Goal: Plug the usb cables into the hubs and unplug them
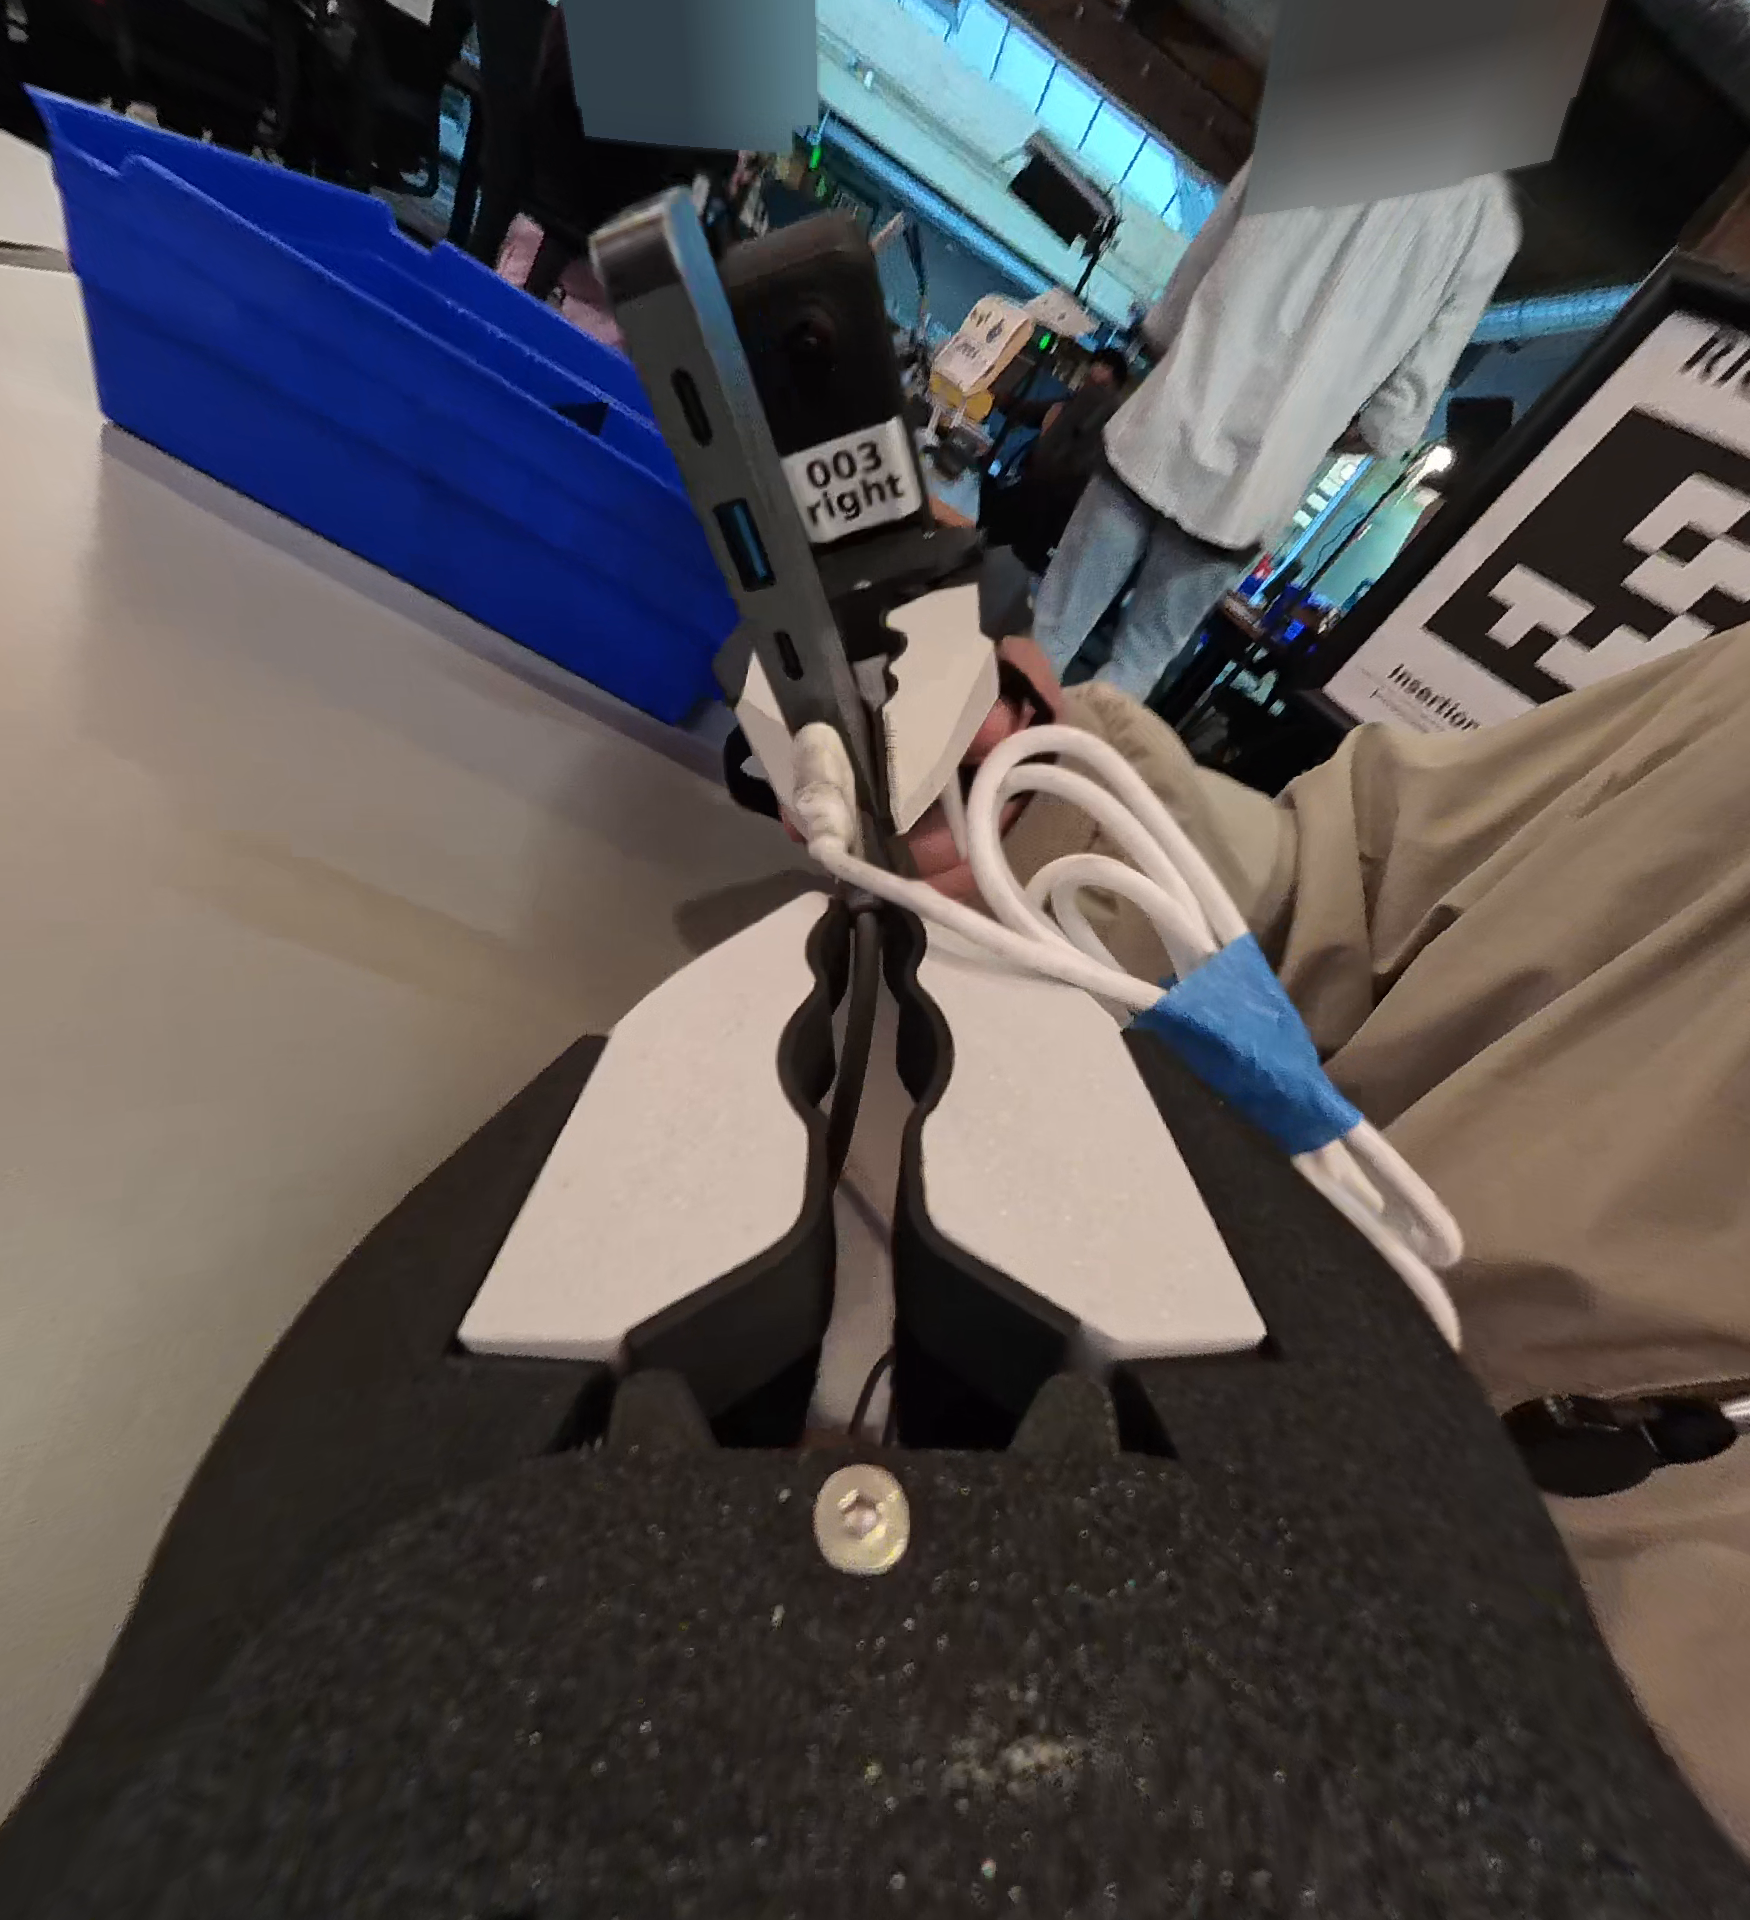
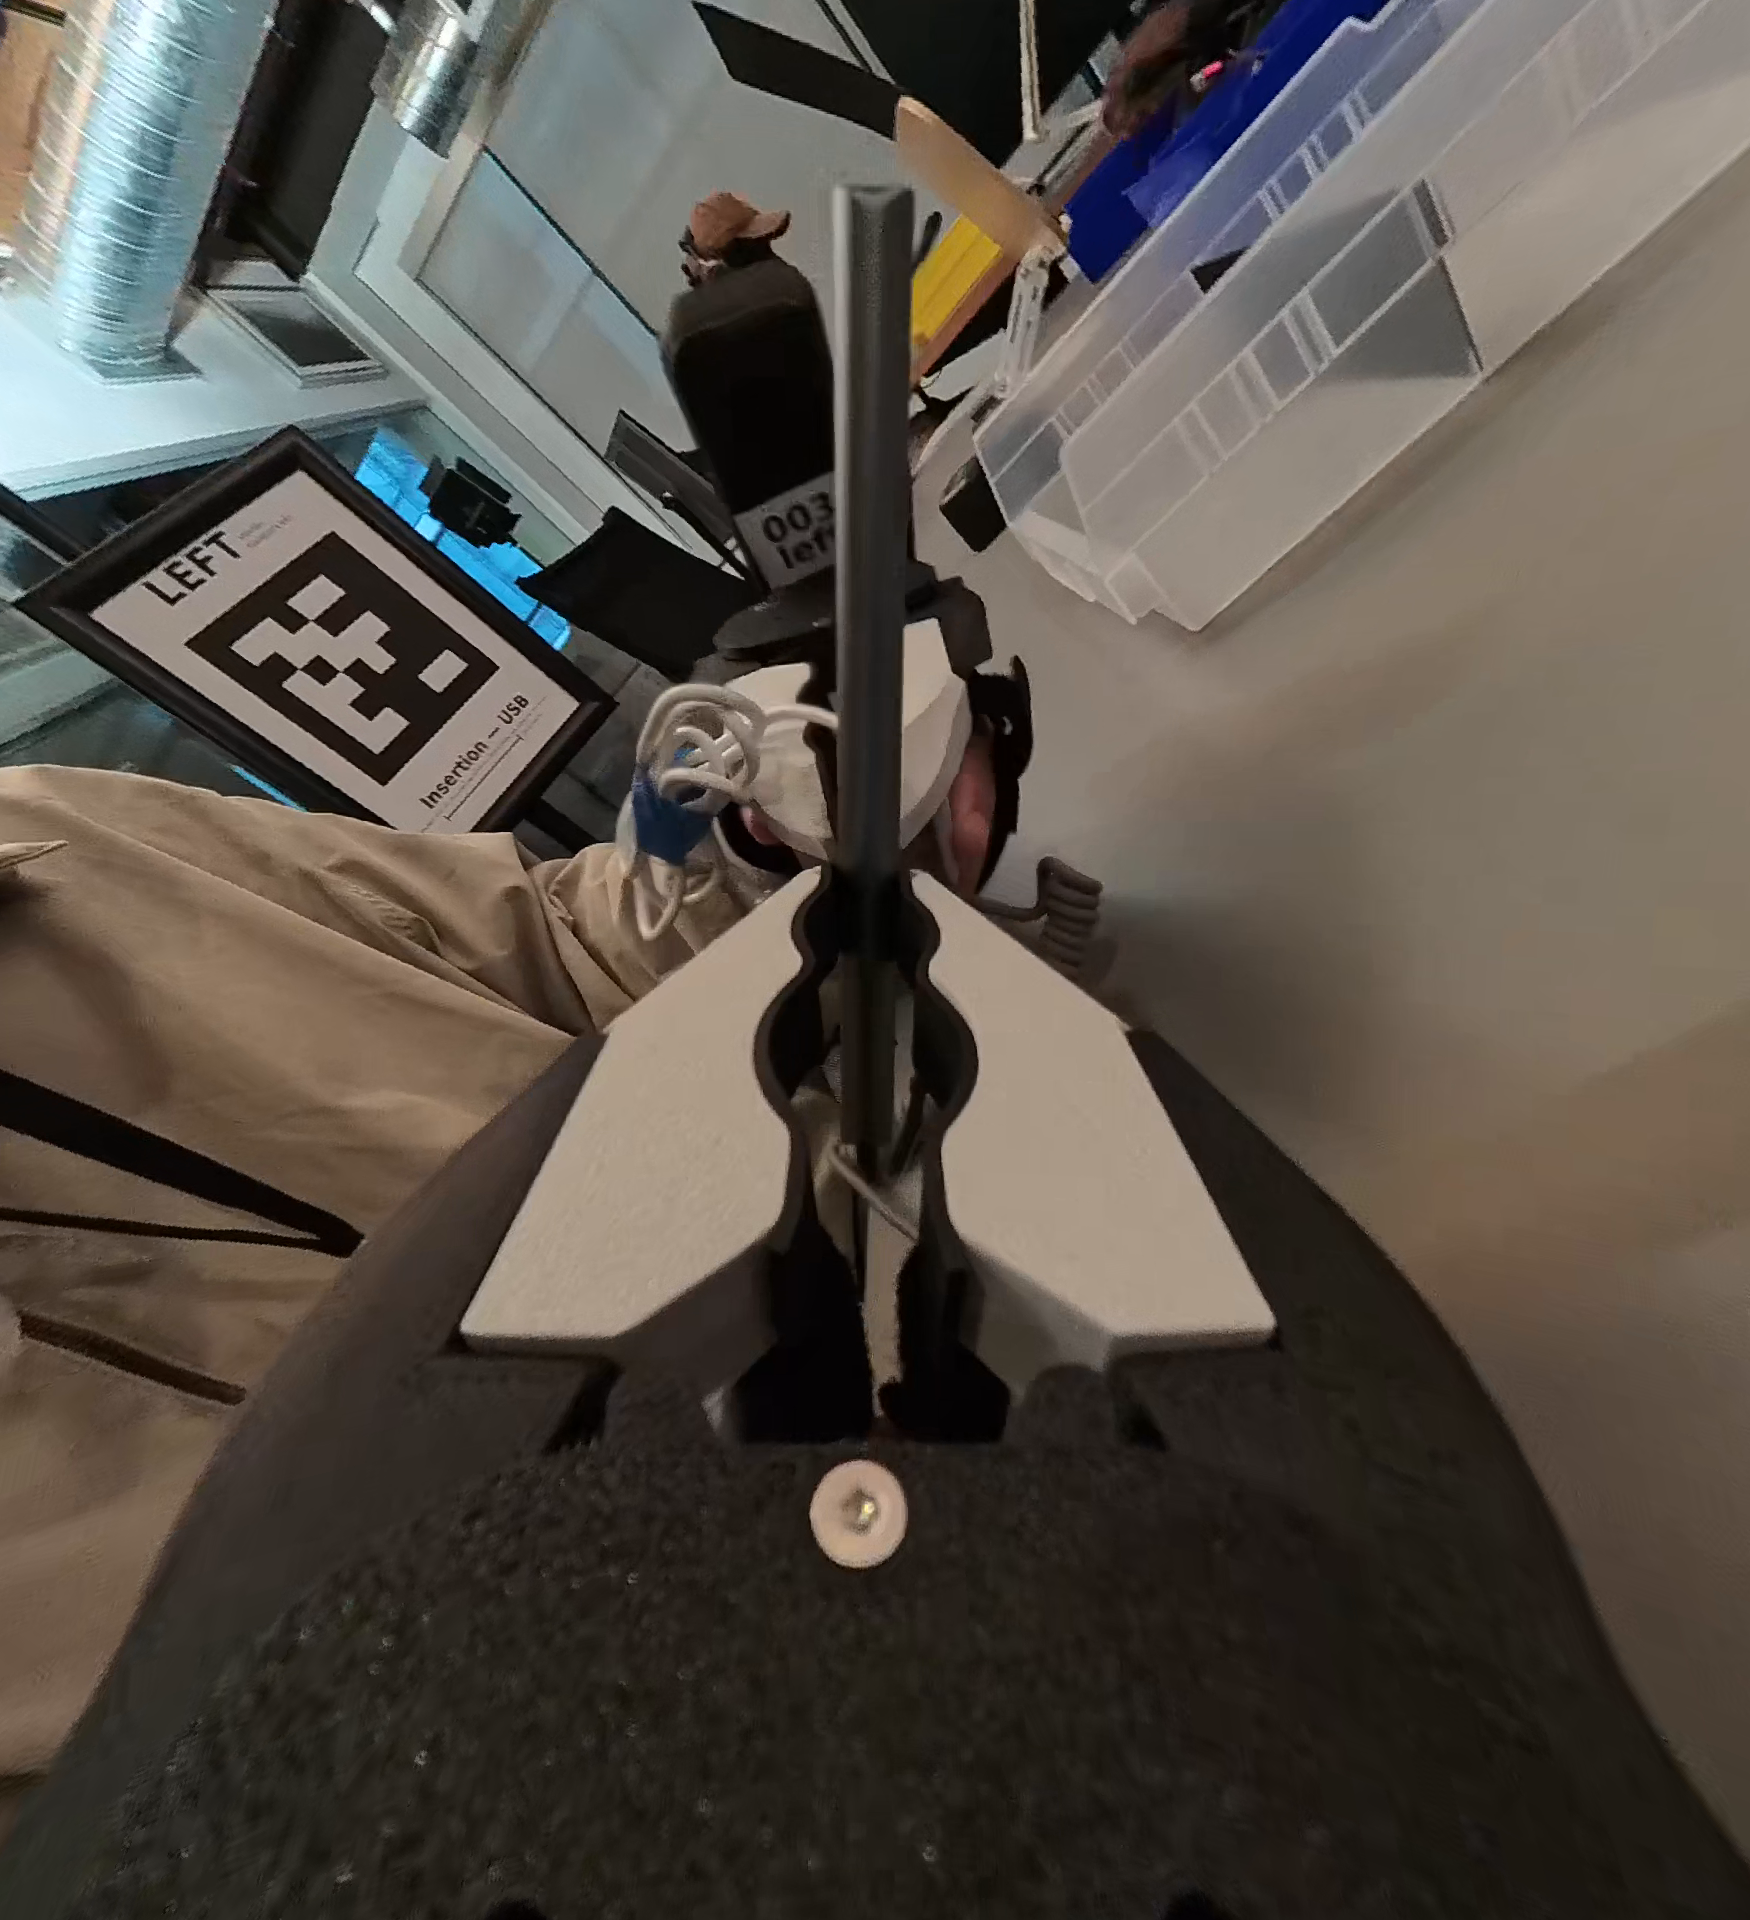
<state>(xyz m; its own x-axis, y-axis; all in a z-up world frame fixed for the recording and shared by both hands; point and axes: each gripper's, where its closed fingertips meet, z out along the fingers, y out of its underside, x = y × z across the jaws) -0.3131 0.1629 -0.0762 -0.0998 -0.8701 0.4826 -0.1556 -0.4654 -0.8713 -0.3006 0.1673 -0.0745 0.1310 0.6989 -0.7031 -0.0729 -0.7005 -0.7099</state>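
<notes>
A grey usb hub point(image 1: 705, 416) stands upright with its port edge facing the left wrist view. My right gripper point(image 2: 866, 904) is shut on the hub's lower end, and the hub point(image 2: 871, 520) shows edge-on in that view. A white usb plug point(image 1: 817, 779) sits in the hub's lowest port. My left gripper point(image 1: 866, 912) is shut just below the plug, where the white cable leaves it. A thin black cable point(image 1: 850, 1039) also runs in the gap between its fingers. The rest of the white cable is a coil bound with blue tape point(image 1: 1255, 1029), hanging to the right point(image 2: 668, 816).
A blue bin point(image 1: 331, 384) stands on the pale table point(image 1: 227, 935) behind the hub. Clear plastic bins point(image 2: 1266, 364) lie on the table. A framed marker sign point(image 1: 1629, 540) stands nearby point(image 2: 331, 644). A beige sleeve point(image 1: 1525, 935) fills the right side. A person point(image 1: 1297, 364) stands behind. The grippers are tip to tip, or close to it.
</notes>
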